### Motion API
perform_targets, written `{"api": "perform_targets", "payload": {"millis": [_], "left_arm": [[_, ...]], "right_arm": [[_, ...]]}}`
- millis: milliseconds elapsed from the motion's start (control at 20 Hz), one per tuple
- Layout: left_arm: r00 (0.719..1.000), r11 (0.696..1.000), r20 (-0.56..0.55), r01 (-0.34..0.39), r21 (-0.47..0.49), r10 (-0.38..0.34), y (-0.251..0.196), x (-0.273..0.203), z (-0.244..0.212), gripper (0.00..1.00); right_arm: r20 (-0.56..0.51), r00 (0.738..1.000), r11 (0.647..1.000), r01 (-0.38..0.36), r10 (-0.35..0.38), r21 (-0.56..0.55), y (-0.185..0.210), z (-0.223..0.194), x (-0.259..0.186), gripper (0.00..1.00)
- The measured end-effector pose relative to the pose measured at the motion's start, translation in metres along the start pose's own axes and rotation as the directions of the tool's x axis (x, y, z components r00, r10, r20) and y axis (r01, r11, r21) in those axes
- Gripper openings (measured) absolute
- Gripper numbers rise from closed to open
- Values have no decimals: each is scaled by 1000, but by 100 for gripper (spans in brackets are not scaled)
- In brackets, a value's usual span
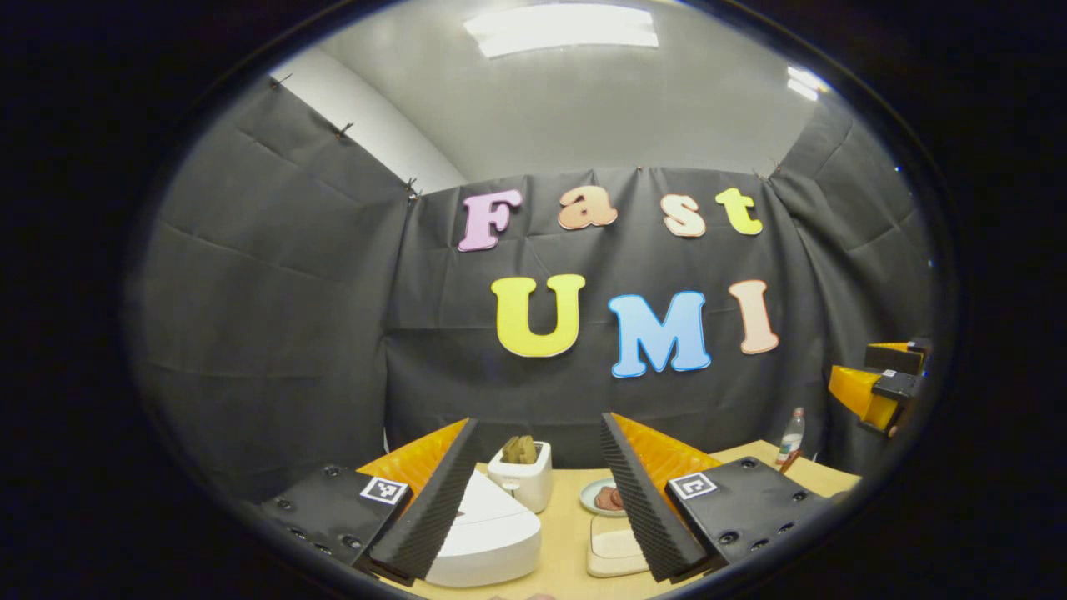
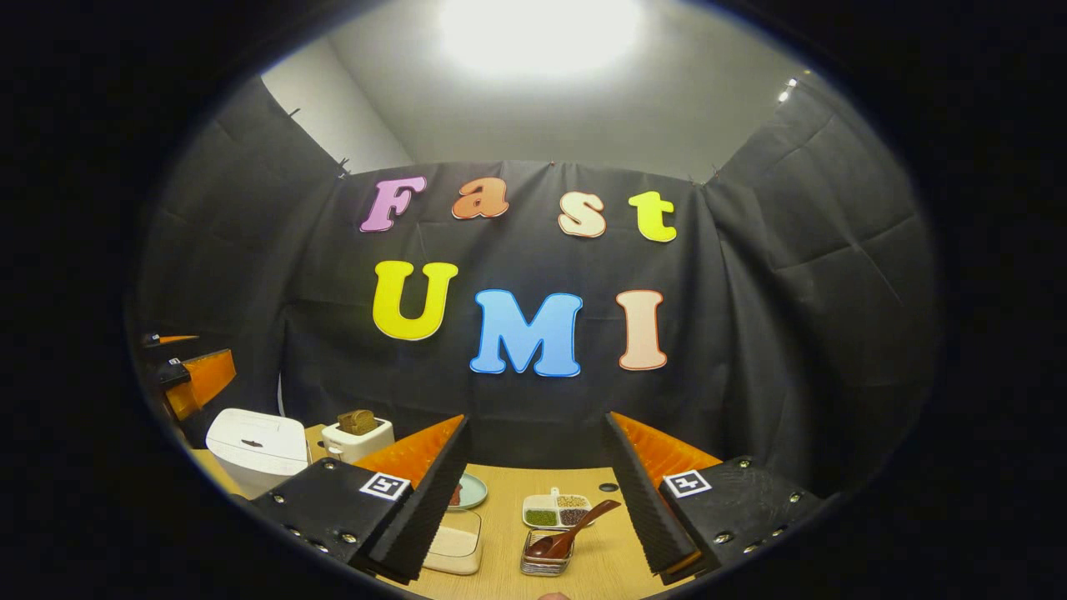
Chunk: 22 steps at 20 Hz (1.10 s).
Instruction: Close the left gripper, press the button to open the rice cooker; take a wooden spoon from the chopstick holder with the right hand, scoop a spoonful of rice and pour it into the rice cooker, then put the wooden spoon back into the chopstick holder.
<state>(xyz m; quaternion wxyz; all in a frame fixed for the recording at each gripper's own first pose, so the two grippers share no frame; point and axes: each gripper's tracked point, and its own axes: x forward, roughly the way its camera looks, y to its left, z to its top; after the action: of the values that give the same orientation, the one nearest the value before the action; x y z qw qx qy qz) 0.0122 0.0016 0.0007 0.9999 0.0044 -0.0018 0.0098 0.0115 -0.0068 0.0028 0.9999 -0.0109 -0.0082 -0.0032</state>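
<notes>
A white rice cooker (image 1: 488,537) with its lid down sits low between the fingers of my left gripper (image 1: 539,421), which is open and holds nothing. The cooker (image 2: 257,446) also stands at the left of the right gripper view, with the left gripper (image 2: 187,375) above it. My right gripper (image 2: 536,417) is open and empty. Below it a dark wooden spoon (image 2: 575,529) leans in a small metal chopstick holder (image 2: 543,565). A clear box of rice (image 2: 454,543) lies by the right gripper's left finger. The right gripper (image 1: 884,383) hangs at the far right of the left gripper view.
A white toaster with bread (image 1: 523,477) stands behind the cooker. A small plate (image 1: 602,497), the rice box (image 1: 615,547) and a bottle (image 1: 790,437) rest on the wooden table (image 1: 821,475). A divided dish of grains (image 2: 554,510) lies behind the holder.
</notes>
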Motion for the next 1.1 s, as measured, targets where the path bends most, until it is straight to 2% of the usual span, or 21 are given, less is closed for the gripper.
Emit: {"api": "perform_targets", "payload": {"millis": [50,250,350,400,650,750,850,950,1050,1100], "left_arm": [[1000,1000,-1,-2,1,2,1,2,0,94],[1000,1000,-2,-15,3,15,4,5,-3,94],[1000,1000,1,-22,9,22,6,7,-2,98],[1000,1000,3,-24,11,24,6,8,-2,94],[1000,999,6,-30,22,30,7,11,-1,94],[999,999,11,-32,21,32,7,13,1,98],[999,999,19,-39,27,39,9,13,2,98],[998,997,34,-60,42,58,16,17,6,93],[995,994,56,-91,54,88,24,16,12,71],[993,992,60,-108,60,105,30,16,13,69]], "right_arm": [[-1,1000,1000,-1,1,-2,0,-1,1,95],[7,1000,1000,5,-5,-5,-1,1,4,95],[12,1000,1000,6,-6,-6,-1,1,6,95],[12,1000,1000,6,-6,-5,-1,2,7,95],[12,1000,1000,6,-6,-6,-1,0,7,95],[14,1000,1000,10,-9,-6,-3,0,7,95],[10,1000,1000,12,-12,-7,-5,-2,6,95],[7,1000,1000,16,-16,-10,-7,-3,6,95],[6,1000,1000,18,-17,-12,-8,-3,5,95],[5,1000,1000,18,-18,-14,-8,-2,5,95]]}}
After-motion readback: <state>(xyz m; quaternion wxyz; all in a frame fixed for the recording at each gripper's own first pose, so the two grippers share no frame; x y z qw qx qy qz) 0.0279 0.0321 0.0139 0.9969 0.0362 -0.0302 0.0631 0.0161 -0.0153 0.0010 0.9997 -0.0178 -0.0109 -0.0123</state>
